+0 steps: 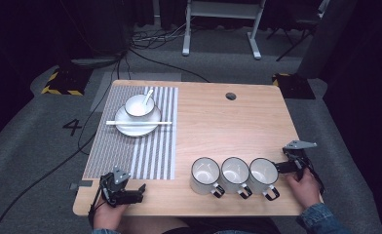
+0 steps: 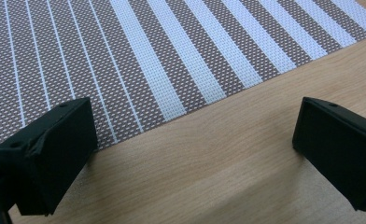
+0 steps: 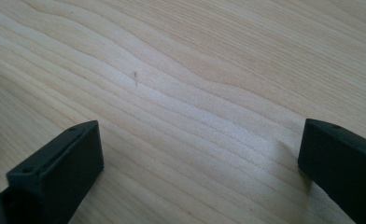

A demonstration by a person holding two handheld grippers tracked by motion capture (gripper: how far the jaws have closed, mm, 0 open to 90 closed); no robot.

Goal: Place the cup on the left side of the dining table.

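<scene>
Both my sets of jaws are spread wide, holding nothing. Right gripper [image 1: 289,166] sits lower right, just beside the rightmost of three white mugs [image 1: 262,176]. Left gripper [image 1: 130,194] rests lower left, below the striped placemat [image 1: 152,146]. My guess: mugs next, so square up on the rim, avoiding neighbouring mugs.

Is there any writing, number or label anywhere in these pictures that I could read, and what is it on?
"4": a dark numeral marked on the grey floor, left of the table.
No other text can be read: the mugs, the bowl, the plate, the striped placemat and both grippers carry no visible writing.
</scene>
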